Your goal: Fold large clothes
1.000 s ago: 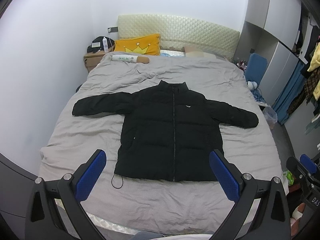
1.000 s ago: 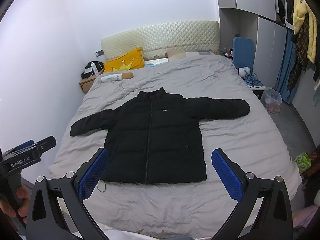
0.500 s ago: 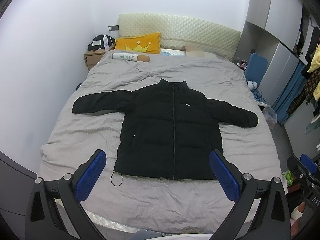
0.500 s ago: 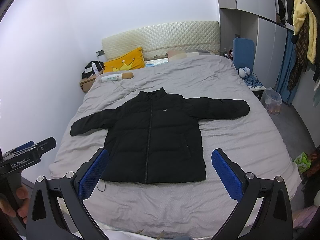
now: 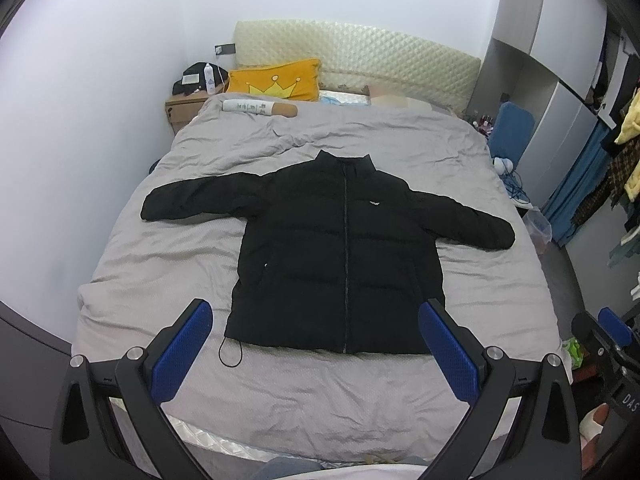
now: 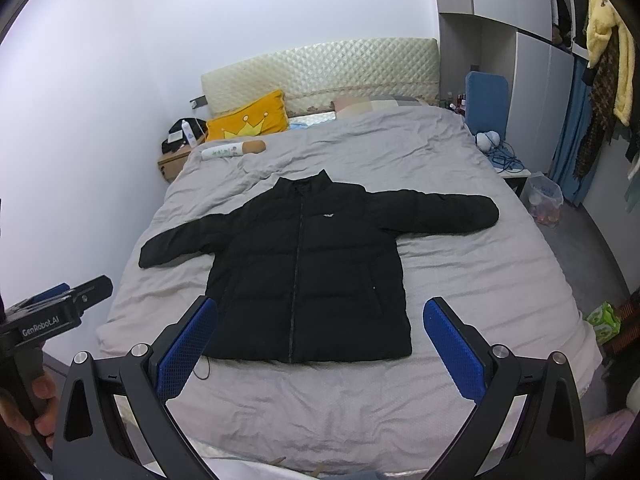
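Note:
A black puffer jacket (image 5: 336, 256) lies flat and zipped, front up, on the grey bed (image 5: 304, 396), both sleeves spread out sideways, collar toward the headboard. It also shows in the right wrist view (image 6: 308, 276). A thin black cord loop (image 5: 231, 356) trails from its hem at the lower left. My left gripper (image 5: 316, 344) is open and empty, held above the foot of the bed, short of the hem. My right gripper (image 6: 320, 340) is open and empty at the same distance. The left gripper's body (image 6: 56, 312) shows at the left edge of the right wrist view.
A yellow crown pillow (image 5: 276, 84) and a white-and-tan bolster (image 5: 260, 108) lie near the quilted headboard (image 5: 360, 56). A wooden nightstand (image 5: 184, 108) stands at the left. A blue chair (image 5: 514, 132), a bin (image 6: 544, 196), a wardrobe and hanging clothes (image 6: 604, 48) fill the right side.
Both views have shifted only slightly. The jacket lies as before and both grippers stay open.

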